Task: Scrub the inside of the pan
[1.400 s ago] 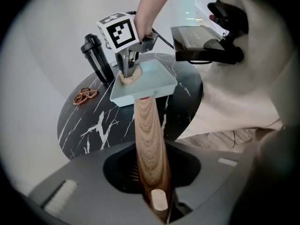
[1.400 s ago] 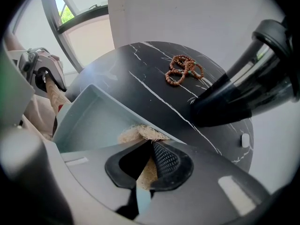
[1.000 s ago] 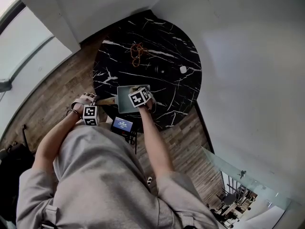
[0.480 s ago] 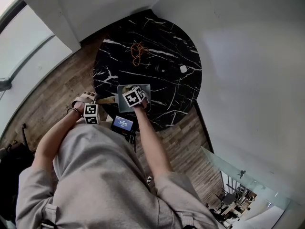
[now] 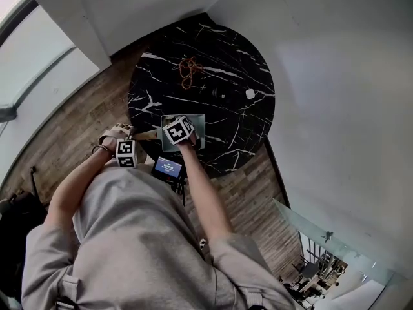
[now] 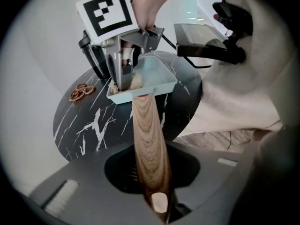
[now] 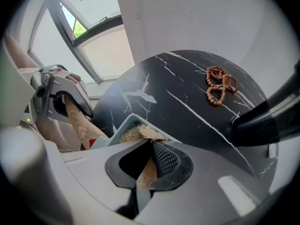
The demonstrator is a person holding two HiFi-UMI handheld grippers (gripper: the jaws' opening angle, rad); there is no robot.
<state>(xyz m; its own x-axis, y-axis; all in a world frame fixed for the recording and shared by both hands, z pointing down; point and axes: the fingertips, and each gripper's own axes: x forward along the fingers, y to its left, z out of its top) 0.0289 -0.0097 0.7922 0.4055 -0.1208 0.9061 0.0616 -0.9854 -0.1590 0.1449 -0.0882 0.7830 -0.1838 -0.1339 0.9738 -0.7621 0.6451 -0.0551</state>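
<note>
A pale blue-green square pan (image 5: 197, 124) sits at the near edge of the black marble table (image 5: 239, 57). Its wooden handle (image 6: 147, 139) runs back between the jaws of my left gripper (image 6: 151, 175), which are closing on it and hold it. My right gripper (image 7: 147, 165) points down into the pan, shut on a tan fibrous scrubber (image 7: 140, 132) that presses on the pan's floor. In the left gripper view the right gripper (image 6: 123, 78) stands at the pan's left side with the scrubber (image 6: 135, 82) under it. In the head view the marker cube hides the scrubber.
A brown beaded bracelet (image 5: 186, 71) lies at the far side of the table. A small dark object (image 5: 218, 95) and a small white one (image 5: 250, 94) lie towards the right. A device with a blue screen (image 5: 168, 168) hangs below the near table edge. White walls stand close behind.
My right gripper has slid a little to the left across the pan with the scrubber. The left gripper and the handle have barely moved.
</note>
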